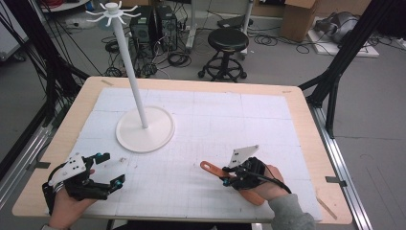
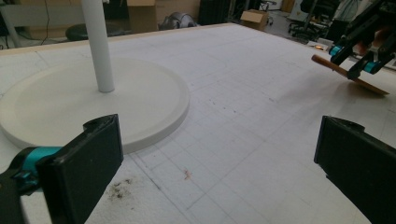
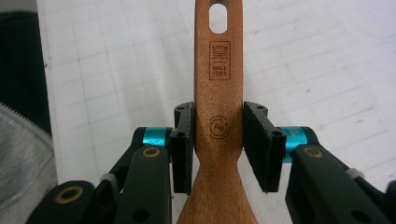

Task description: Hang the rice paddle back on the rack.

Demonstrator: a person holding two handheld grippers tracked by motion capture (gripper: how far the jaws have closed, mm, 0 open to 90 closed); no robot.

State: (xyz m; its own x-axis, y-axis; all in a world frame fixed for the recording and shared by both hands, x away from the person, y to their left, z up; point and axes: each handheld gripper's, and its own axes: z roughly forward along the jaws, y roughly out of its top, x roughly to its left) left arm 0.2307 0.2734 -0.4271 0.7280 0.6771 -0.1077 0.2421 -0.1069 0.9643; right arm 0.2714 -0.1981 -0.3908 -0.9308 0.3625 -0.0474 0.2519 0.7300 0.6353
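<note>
A wooden spatula (image 1: 211, 168) lies at the front right of the white foam mat, its handle end with a hanging hole (image 3: 218, 18) pointing left and slightly raised. My right gripper (image 1: 225, 176) is shut on the spatula's handle (image 3: 218, 70), a pad pressed against each side just above the point where it widens. In the left gripper view the spatula (image 2: 327, 64) slopes down to the mat with the right gripper (image 2: 355, 58) on it. At the front left my left gripper (image 1: 112, 168) sits low over the mat, jaws wide apart and nothing between them (image 2: 215, 163).
A white stand with a round base (image 1: 143, 132), a tall pole (image 1: 129, 62) and a ring of hooks on top (image 1: 112, 12) stands at the mat's left middle. Its base (image 2: 140, 107) lies just ahead of my left gripper. A stool (image 1: 227, 40) and cables are on the floor beyond the table.
</note>
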